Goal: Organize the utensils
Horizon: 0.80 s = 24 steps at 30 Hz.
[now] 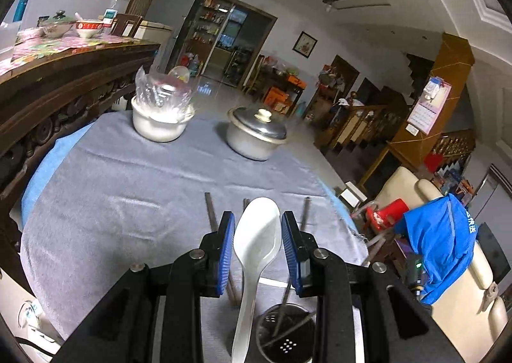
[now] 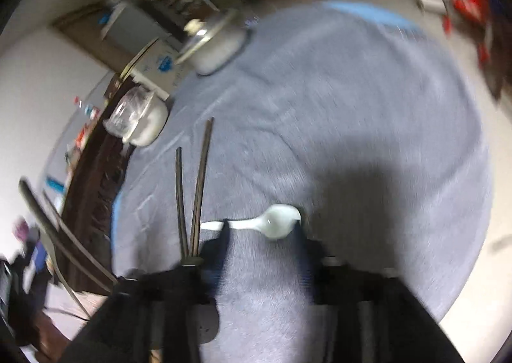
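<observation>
blurring the right gripper [image 2: 262, 235], motion leaves its pads indistinct near a spoon [image 2: 278, 221].

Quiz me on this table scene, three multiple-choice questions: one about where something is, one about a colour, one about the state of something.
1. Where is the white spoon in the left wrist view?
A. Inside the lidded pot
B. Between the blue pads of the left gripper
C. On the wooden sideboard

2. What colour is the cloth on the round table?
A. Red
B. Green
C. Grey

3. How does the metal pot stand?
A. Upright with its lid on
B. Upright, lid lying beside it
C. Tipped on its side

Answers:
1 B: the white spoon shows between the two pads of the left gripper.
2 C: the cloth is grey all over.
3 A: the metal pot stands upright with its lid on top.
</observation>
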Each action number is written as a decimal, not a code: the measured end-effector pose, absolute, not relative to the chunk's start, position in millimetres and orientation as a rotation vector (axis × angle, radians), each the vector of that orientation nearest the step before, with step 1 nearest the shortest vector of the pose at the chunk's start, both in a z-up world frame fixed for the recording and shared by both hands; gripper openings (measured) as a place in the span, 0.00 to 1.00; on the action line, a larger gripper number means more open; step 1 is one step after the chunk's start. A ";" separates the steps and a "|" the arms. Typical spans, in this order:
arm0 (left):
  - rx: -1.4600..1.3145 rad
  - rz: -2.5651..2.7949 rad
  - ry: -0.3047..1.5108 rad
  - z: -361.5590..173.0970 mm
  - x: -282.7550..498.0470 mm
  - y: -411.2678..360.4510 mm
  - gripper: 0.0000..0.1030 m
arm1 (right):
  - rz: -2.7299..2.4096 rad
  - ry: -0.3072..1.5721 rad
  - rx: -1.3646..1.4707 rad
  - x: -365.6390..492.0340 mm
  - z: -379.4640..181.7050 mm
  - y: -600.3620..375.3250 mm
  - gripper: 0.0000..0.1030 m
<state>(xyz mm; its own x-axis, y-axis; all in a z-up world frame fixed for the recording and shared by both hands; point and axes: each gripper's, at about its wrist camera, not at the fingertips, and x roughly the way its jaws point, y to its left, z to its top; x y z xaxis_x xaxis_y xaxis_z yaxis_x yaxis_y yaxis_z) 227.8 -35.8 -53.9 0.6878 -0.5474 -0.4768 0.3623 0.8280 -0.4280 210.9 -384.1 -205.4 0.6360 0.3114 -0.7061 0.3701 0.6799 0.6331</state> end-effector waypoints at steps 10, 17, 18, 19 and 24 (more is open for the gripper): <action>-0.349 -0.576 0.603 -46.6 222.8 -46.8 0.30 | -0.085 0.913 1.005 227.8 -246.0 -389.4 0.23; -0.380 -0.595 0.576 -51.0 219.0 -57.0 0.30 | -0.112 0.872 0.921 228.9 -243.8 -388.4 0.06; -0.381 -0.593 0.571 -52.8 217.7 -58.9 0.30 | -0.114 0.864 0.901 227.9 -242.0 -388.5 0.06; -0.382 -0.593 0.569 -54.7 217.6 -60.8 0.30 | -0.116 0.851 0.876 225.8 -237.9 -388.5 0.06; -0.381 -0.585 0.572 -61.1 216.1 -66.7 0.30 | -0.145 0.790 0.754 212.7 -212.4 -390.2 0.05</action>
